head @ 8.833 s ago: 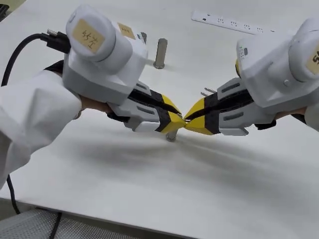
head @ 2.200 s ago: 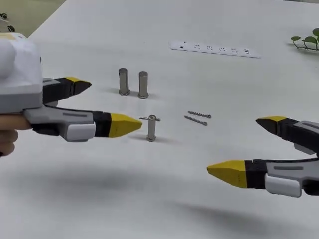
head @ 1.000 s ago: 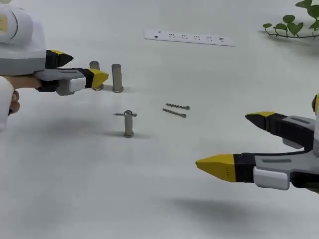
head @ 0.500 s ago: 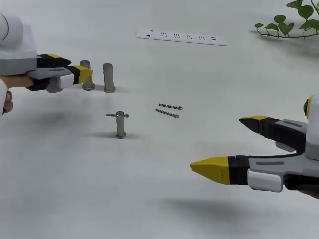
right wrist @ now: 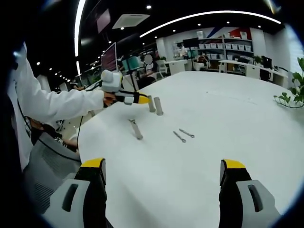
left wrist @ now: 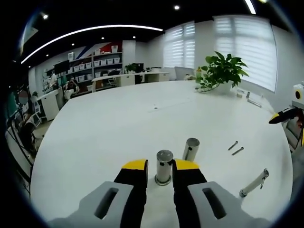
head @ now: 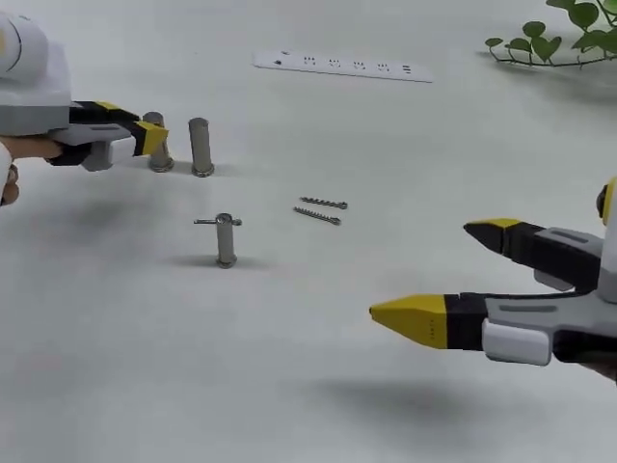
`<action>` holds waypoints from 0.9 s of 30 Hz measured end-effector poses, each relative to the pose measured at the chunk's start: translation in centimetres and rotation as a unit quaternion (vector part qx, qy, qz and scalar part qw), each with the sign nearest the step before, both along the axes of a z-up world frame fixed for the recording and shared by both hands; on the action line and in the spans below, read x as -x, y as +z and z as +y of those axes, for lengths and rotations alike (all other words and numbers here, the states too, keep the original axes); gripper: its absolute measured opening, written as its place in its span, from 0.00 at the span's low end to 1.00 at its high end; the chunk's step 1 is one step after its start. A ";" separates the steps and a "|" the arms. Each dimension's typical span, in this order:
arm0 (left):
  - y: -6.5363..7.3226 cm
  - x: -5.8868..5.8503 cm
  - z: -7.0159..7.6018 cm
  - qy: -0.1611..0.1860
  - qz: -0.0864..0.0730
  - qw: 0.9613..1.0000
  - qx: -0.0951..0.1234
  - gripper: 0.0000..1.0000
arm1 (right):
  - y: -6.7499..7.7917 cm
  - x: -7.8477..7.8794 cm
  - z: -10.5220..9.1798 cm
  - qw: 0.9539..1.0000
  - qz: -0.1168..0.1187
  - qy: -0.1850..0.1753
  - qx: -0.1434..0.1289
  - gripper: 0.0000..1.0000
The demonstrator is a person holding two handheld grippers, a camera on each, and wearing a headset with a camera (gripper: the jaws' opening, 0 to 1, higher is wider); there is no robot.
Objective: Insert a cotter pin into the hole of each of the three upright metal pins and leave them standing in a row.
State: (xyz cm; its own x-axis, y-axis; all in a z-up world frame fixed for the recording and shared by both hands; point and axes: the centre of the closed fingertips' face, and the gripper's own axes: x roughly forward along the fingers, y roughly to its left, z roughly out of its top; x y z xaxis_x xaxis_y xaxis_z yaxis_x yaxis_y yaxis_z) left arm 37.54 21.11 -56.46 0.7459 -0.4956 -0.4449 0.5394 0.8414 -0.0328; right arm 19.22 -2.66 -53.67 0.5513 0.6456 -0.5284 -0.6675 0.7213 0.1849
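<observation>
Three metal pins stand on the white table (head: 289,367). The front pin (head: 226,239) (left wrist: 254,183) (right wrist: 136,129) has a cotter pin through its top. Behind it stand a bare pin (head: 201,147) (left wrist: 191,148) (right wrist: 158,105) and, left of that, another bare pin (head: 159,156) (left wrist: 164,167) (right wrist: 151,103). My left gripper (head: 140,123) (left wrist: 160,164) is open, its jaws narrowed to either side of that leftmost pin. Two loose cotter pins (head: 321,209) (left wrist: 235,148) (right wrist: 183,135) lie to the right. My right gripper (head: 418,271) (right wrist: 163,164) hovers wide open near the front right, with nothing between its jaws.
A white power strip (head: 342,66) lies at the back of the table. A potted plant (head: 549,34) (left wrist: 221,71) stands at the far right corner. My white sleeve (right wrist: 57,107) reaches in from the left. Office desks and shelves fill the background.
The left gripper has moved left from the front pin to the leftmost pin, and its jaws have narrowed around it. The front pin now carries a cotter pin. The right gripper stays open.
</observation>
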 end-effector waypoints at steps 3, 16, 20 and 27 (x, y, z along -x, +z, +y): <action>-0.4 -0.3 -0.1 0.004 0.001 1.000 -0.004 0.18 | 0.0 0.0 0.0 1.000 0.003 -0.003 -0.006 0.98; -0.7 -0.3 -0.7 -0.020 -0.002 1.000 -0.014 0.10 | 0.1 -0.1 0.3 1.000 0.004 -0.004 -0.021 0.98; -0.7 -0.2 -0.4 -0.019 -0.002 1.000 -0.023 0.09 | 0.2 -0.1 0.3 1.000 0.001 -0.002 -0.020 0.98; -0.2 1.3 -0.4 -0.032 0.014 0.999 -0.041 0.09 | 0.1 -0.1 0.5 1.000 0.001 0.003 -0.019 0.98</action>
State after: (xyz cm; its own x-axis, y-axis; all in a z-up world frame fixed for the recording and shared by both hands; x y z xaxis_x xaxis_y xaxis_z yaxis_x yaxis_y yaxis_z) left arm 36.23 20.73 -56.64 0.7005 -0.5031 -0.5061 0.5920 0.8058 0.0184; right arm 19.29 -2.12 -53.57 0.5473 0.6680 -0.5043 -0.6708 0.7104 0.2130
